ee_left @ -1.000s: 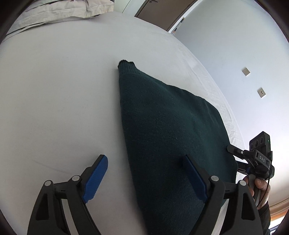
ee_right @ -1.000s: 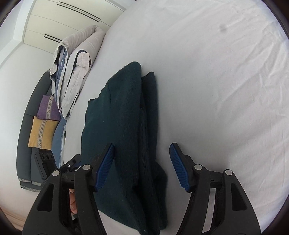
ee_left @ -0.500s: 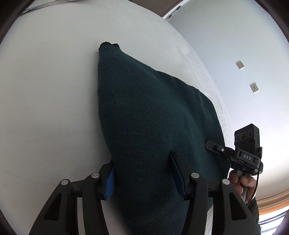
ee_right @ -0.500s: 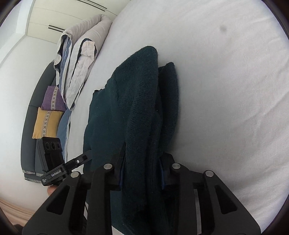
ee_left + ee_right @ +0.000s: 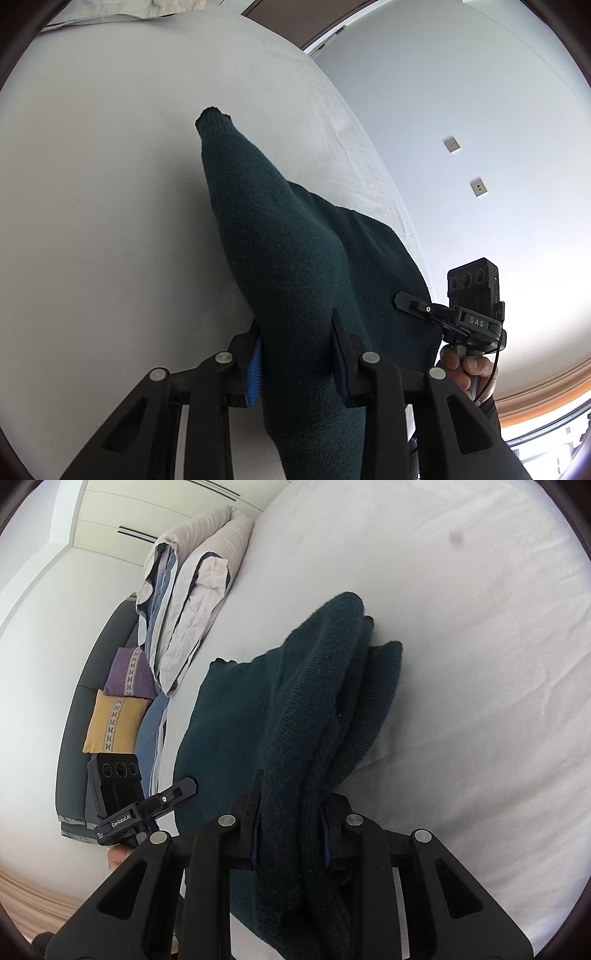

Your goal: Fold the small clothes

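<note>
Inspection of the near edge of the dark green knitted sweater [image 5: 295, 258], which lies on the white bed sheet [image 5: 110, 221] and serves as reference for all positions here. The left gripper [image 5: 295, 354] has a thick gather of the sweater's near edge between its blue pads [image 5: 255, 373]; the jaws are closing, and the knit already bulges out on both sides of them, so the cloth is pinched. The right gripper [image 5: 290, 834], at the other end of the same near edge, is likewise closing on a bunch of several layers, its pads largely buried in the fabric. In both views the cloth rises from the sheet toward the jaws in a ridge, while the far portion of the sweater, out to its narrow end [image 5: 212, 116], rests flat on the bed. Judgement: a grip at each end of one edge serves to keep that edge level and taut so it can be carried over the resting part as one fold. Beyond the sweater's far side, at the head of the bed, a folded duvet [image 5: 192, 602] and two cushions [image 5: 118, 709] stand well apart from the work. Risk: layers on the right may slip unevenly.
</note>
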